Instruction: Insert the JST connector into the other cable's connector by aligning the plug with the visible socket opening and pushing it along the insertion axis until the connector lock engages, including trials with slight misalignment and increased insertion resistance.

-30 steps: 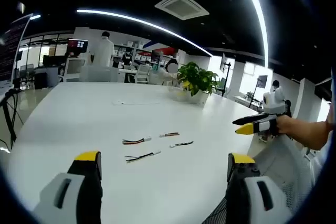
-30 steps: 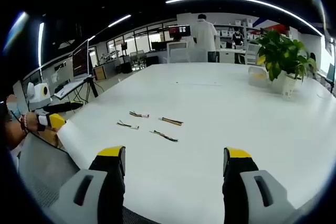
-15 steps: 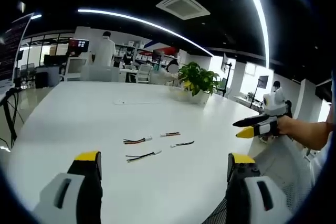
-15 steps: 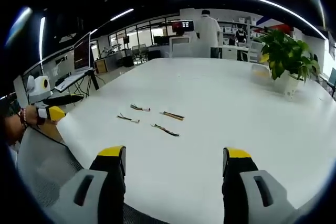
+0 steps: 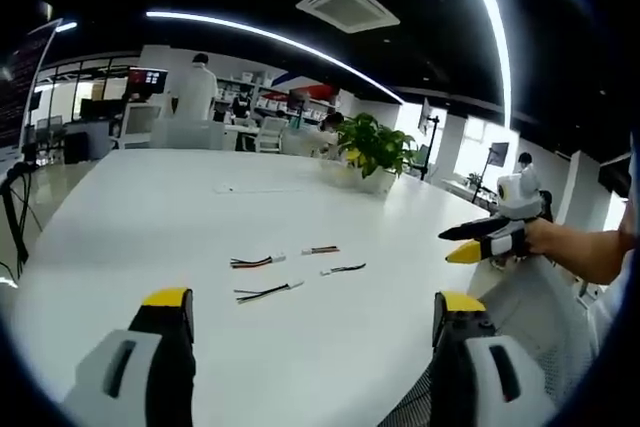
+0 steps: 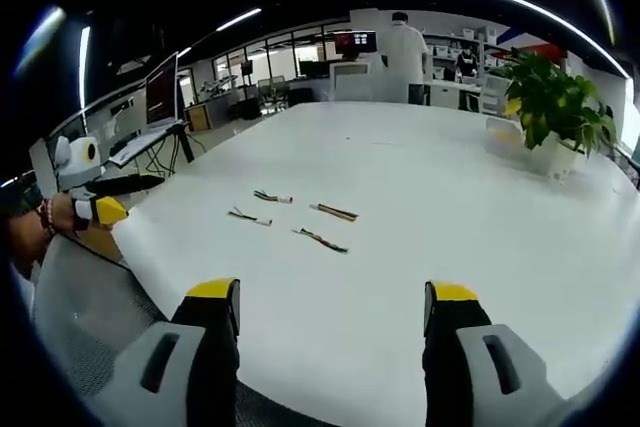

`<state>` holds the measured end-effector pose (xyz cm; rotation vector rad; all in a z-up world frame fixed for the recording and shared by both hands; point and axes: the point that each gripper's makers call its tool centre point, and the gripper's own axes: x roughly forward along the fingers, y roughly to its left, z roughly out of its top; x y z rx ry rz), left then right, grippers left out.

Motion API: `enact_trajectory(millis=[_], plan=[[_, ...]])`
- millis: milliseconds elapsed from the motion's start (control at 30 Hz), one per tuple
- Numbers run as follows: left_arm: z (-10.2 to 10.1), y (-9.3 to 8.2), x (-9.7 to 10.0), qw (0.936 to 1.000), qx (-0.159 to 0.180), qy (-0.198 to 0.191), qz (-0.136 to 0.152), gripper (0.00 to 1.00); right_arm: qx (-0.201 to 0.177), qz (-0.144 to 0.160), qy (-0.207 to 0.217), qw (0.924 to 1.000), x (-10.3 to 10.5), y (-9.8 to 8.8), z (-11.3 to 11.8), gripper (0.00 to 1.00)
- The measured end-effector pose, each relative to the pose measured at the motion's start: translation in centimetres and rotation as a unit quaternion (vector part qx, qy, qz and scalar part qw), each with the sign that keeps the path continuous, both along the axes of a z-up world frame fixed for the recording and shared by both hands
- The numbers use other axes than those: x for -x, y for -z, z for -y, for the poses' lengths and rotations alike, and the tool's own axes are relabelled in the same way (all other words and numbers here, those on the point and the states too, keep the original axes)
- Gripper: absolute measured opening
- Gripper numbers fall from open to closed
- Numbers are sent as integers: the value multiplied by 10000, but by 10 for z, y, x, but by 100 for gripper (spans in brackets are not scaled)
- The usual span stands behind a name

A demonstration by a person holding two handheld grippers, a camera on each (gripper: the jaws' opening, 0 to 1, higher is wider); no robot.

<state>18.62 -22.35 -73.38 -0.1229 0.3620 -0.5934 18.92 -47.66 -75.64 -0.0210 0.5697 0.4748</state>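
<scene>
Jaws of the left gripper (image 5: 312, 312) stand spread and empty above the white table (image 5: 130, 217). Four short cables (image 5: 290, 267) lie loose mid-table, their connectors too small to resolve. The right gripper (image 5: 468, 244) enters at the right edge.

In the right gripper view, its jaws likewise stand apart, empty. The cables lie ahead, and a potted plant (image 6: 555, 112) stands far right.

The cable connectors (image 5: 279, 258) near the table's (image 5: 150, 217) middle are appearing too small to tell plug from socket.
</scene>
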Motion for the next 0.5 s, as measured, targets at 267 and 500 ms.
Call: enact_trajectory(millis=[267, 500], plan=[[-1, 2, 0, 10000, 21, -39, -58, 99, -30, -90, -6, 10000, 0, 3, 0, 74], [3, 2, 1, 9999, -117, 33, -36, 99, -22, -200, -92, 9998, 2, 6, -3, 73]])
